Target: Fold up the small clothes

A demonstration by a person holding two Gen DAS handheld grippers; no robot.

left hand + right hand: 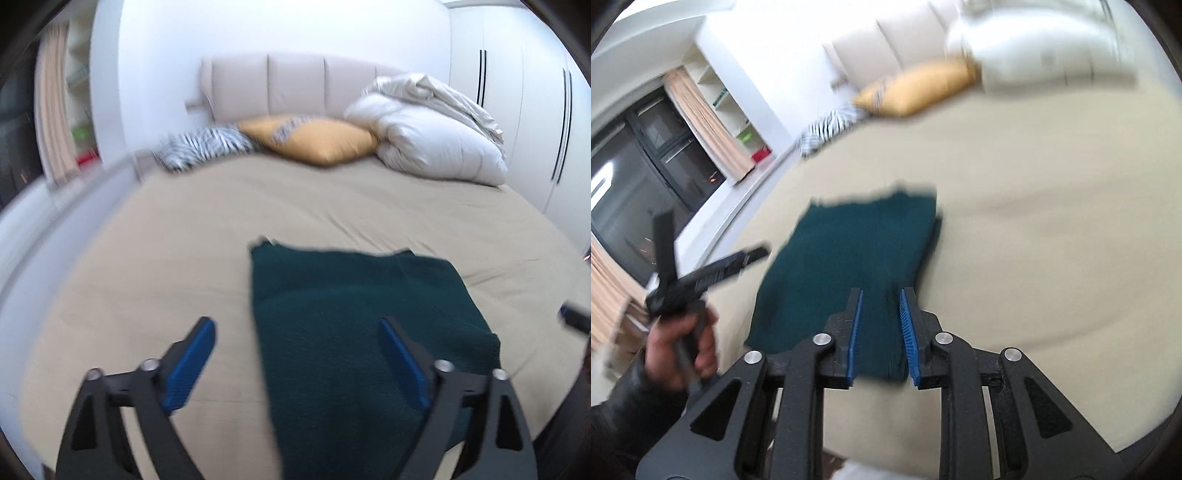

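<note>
Left wrist view: a dark green garment [354, 332] lies flat on the bed [184, 229], folded into a rough rectangle whose long axis runs from 6 o'clock toward 12, toward the headboard [295, 85]. The left gripper [297, 332] hangs above it with its fingers spread wide, one finger over bare sheet at 7 o'clock, the other over the cloth at 5 o'clock, holding nothing. At 12 o'clock a yellow pillow [317, 142] lies between a zebra pillow [203, 146] at 11 and a bundled white duvet [428, 136] at 1, all well apart from the garment.

Right wrist view: the right gripper [881, 295] has its fingers close together with a narrow gap, and the near end of the garment [849, 258] shows through it; whether they pinch the cloth I cannot tell. At 9 o'clock a hand [679, 347] holds the left gripper [713, 236] beside the garment's left edge.
</note>
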